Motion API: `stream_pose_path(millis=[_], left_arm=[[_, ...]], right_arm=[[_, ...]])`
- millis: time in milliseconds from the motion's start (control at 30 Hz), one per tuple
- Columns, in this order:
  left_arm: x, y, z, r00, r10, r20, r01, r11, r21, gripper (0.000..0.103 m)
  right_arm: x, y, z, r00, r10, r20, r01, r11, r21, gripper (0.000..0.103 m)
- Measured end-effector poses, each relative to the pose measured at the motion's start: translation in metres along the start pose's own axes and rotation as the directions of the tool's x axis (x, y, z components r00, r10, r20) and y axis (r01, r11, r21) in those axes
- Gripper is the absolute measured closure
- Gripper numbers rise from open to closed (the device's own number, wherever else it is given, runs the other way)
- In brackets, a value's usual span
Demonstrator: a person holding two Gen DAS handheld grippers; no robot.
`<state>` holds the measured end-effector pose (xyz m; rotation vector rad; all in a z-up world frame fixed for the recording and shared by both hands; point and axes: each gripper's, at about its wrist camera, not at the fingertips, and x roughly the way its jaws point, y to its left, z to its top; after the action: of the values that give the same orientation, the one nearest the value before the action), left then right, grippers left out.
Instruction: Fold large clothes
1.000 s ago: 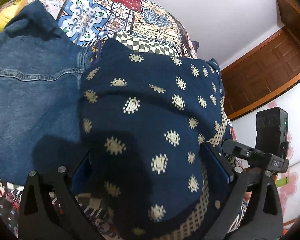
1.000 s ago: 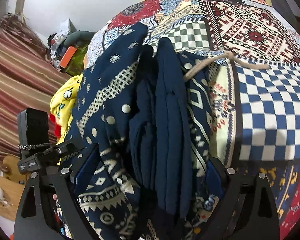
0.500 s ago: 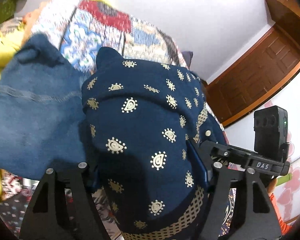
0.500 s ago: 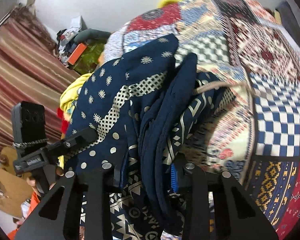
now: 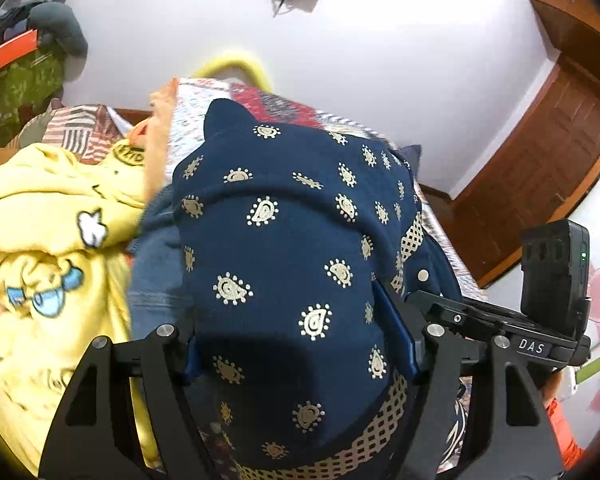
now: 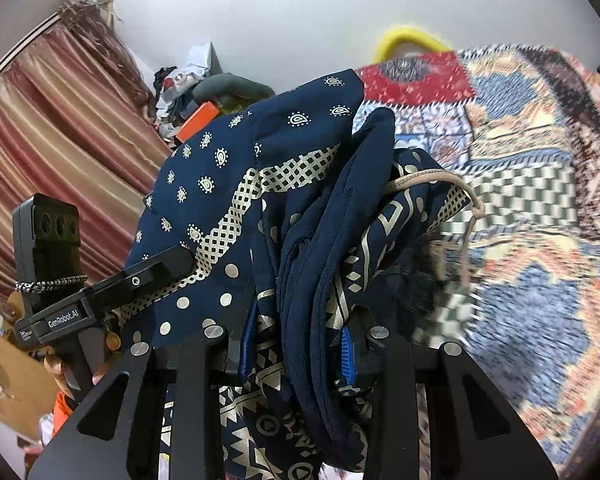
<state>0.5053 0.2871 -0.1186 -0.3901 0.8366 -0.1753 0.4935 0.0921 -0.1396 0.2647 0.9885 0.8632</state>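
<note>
Two views. Left wrist: left gripper point(image 5: 300, 350) pinches navy paisley-print cotton garment point(image 5: 292, 248), bunched between blue pads, raised before yellow cartoon-print cloth point(image 5: 56, 240). Right wrist: right gripper point(image 6: 296, 354) clamps same garment's folded layers point(image 6: 320, 264), beige drawstring point(image 6: 432, 180) dangling, above patchwork bedspread point(image 6: 532, 168).

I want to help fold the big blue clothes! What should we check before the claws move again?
1. Left claw shut on the navy patterned garment: ok.
2. Right claw shut on the same garment: ok.
3. Garment flat and smooth: not ok, bunched in thick folds at the right claw.
4. Drawstring tucked in: not ok, it hangs loose.
5. Free space on the patchwork bedspread: ok on the right.
6. Yellow garment out of the way: cannot tell.
</note>
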Motion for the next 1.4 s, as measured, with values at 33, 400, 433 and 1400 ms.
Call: stream_pose_path(millis=[33,400,433,1400], left_arm=[[0.005,0.006,0.001,1.0,0.004,-0.006,-0.004,1.0,-0.005,0.031],[0.087,0.094,-0.05,0.995,-0.017,-0.094,0.002,0.988,-0.155,0.028],[0.085,0.09,-0.052,0.996,-0.007,-0.091,-0.007,0.989,-0.145,0.028],[-0.101,-0.073,-0.143,0.922,0.33,0.202,-0.364,0.917,0.162,0.008]], right_arm=[[0.012,-0.003,0.002,1.0,0.0,-0.012,0.001,1.0,0.009,0.073],[0.103,-0.056,-0.012,0.982,-0.09,-0.168,0.095,0.995,0.019,0.069],[0.1,-0.057,-0.012,0.982,-0.087,-0.17,0.091,0.996,0.015,0.068],[-0.083,0.048,-0.085,0.914,-0.384,0.132,0.406,0.876,-0.26,0.034]])
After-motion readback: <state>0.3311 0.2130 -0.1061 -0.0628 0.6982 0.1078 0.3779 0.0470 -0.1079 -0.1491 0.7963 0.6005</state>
